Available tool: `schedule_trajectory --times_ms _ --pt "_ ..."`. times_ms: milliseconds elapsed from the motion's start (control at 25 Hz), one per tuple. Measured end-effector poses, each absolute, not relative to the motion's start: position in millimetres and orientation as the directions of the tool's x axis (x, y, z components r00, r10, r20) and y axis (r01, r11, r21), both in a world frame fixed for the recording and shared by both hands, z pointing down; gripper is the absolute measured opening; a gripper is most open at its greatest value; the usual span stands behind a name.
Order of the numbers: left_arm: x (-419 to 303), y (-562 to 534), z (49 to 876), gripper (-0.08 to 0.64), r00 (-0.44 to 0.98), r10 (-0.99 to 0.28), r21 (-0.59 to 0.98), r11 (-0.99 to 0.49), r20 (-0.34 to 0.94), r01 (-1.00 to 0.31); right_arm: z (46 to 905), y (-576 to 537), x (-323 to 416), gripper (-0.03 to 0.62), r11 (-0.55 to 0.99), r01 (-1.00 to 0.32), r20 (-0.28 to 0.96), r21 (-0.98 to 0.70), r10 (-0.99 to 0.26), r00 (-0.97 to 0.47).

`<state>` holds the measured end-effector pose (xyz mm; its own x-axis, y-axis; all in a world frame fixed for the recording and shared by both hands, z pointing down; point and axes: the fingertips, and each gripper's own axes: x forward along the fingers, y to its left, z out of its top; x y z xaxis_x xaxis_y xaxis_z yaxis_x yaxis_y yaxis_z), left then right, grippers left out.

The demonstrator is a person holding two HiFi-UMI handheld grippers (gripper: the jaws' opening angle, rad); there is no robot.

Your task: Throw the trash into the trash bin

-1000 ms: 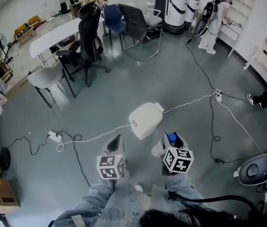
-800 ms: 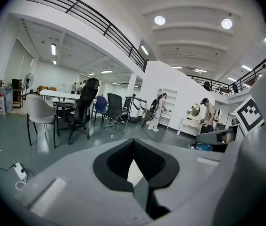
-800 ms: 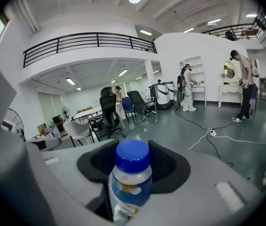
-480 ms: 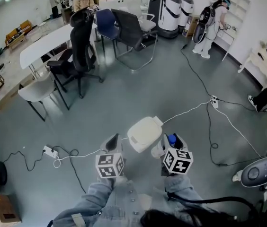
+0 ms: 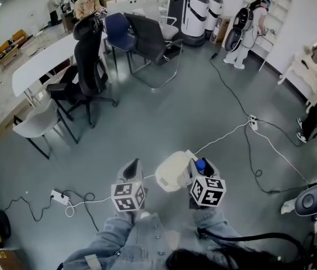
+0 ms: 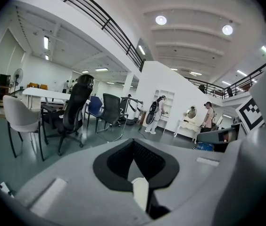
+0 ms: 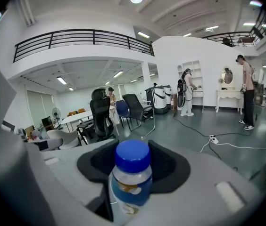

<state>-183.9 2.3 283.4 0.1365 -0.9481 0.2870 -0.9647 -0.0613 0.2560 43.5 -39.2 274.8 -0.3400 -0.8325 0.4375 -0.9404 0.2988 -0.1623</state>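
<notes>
**Bottle in the right gripper, bin just ahead**

A wide grey polished floor (image 5: 164, 111) of an open hall lies underfoot. Nearest the person, the left gripper (image 5: 135, 167) points forward with its jaws drawn together. A pale sliver shows low between its black pads, and I cannot tell what it is. The right gripper (image 5: 202, 166) is clamped on a small clear plastic bottle with a blue screw cap and a blue-and-white label (image 7: 131, 185). The bottle's long axis runs along the jaws, cap outward.

The white rounded plastic trash bin (image 5: 172, 173) stands on the floor between the two grippers' tips. It lies ahead of the right gripper and to its left, close against that gripper's inner side. The right gripper is the nearer one, and it carries the trash. A short swing leftward and over the bin's top looks like what the drop calls for. Whether the lid is open cannot be told from above.

The label's print is too blurred to read. The cubes on the grippers bear only black-and-white square markers.

A white cable (image 5: 226, 135) trails away past the bin. Farther off stand a black high-backed office chair (image 5: 88, 66) and a long white table (image 5: 37, 63), with people at the far wall.
</notes>
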Motion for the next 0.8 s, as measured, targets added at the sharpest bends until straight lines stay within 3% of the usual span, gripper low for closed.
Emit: schedule_trajectory --times_ms 240,800 --pt "-196.8 -41.6 304.0 0.008 0.167 -0.933 0.273 -0.078 0.319 -0.959 282.8 -65.3 33.4 0.196 0.263 -0.951 0.448 -0.162 -0.839 -0.308" --pt "-144.5 -73.9 339.6 0.008 0.228 -0.884 0.261 -0.126 0.408 -0.957 314.5 -99.1 92.9 0.196 0.188 -0.967 0.515 -0.172 -0.819 -0.251"
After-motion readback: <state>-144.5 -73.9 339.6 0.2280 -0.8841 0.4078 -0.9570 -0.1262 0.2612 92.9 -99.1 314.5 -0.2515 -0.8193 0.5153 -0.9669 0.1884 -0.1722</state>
